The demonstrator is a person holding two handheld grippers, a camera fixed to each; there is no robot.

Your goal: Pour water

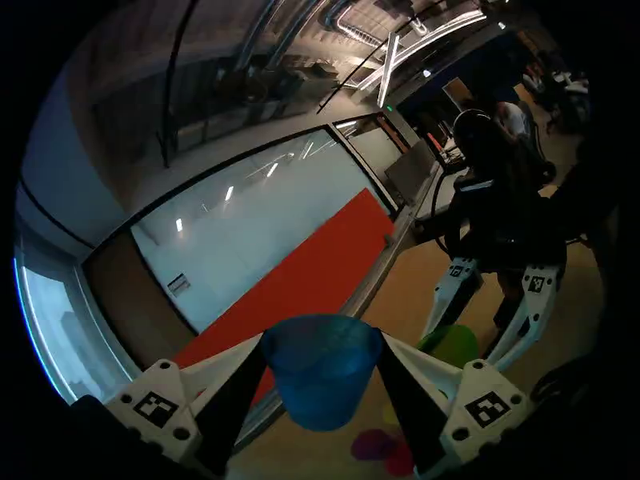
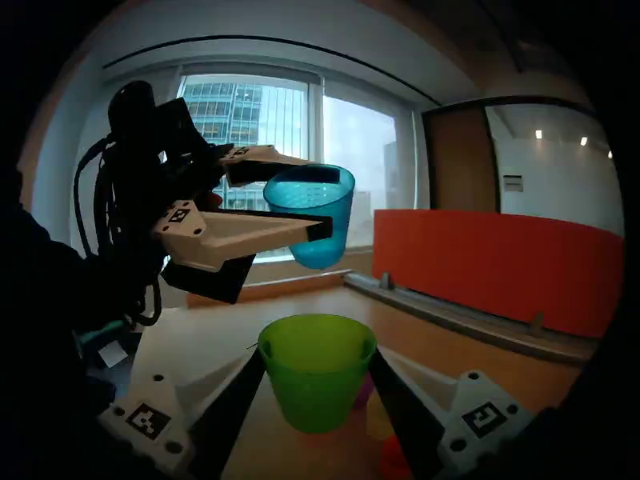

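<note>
Right gripper view: the right gripper (image 2: 318, 364) is held level and low over the table (image 2: 464, 344), with both fingers clamped on the green cup (image 2: 318, 376). The cup stands upright, long axis vertical, mouth up. Too little of its inside shows to tell whether it holds water. Small magenta, yellow and red shapes (image 2: 384, 448) lie on the table just behind the cup; they are partly hidden and what they are cannot be made out. Farther off and higher, the left gripper (image 2: 316, 200) reaches in from the left, and the hand holding it is lost among dark housing and cables. Its fingers grasp the blue cup (image 2: 310, 212) on opposite sides. That cup hangs above and beyond the green cup, not touching it, near upright with a slight lean, mouth up. Its contents cannot be read through the tinted wall. In the left gripper view the room appears steeply tilted, and the blue cup sits pinched between the two near fingers with its rim uppermost. Beyond the table edge stand an orange panel (image 2: 512, 264) and a window (image 2: 248, 120).
</note>
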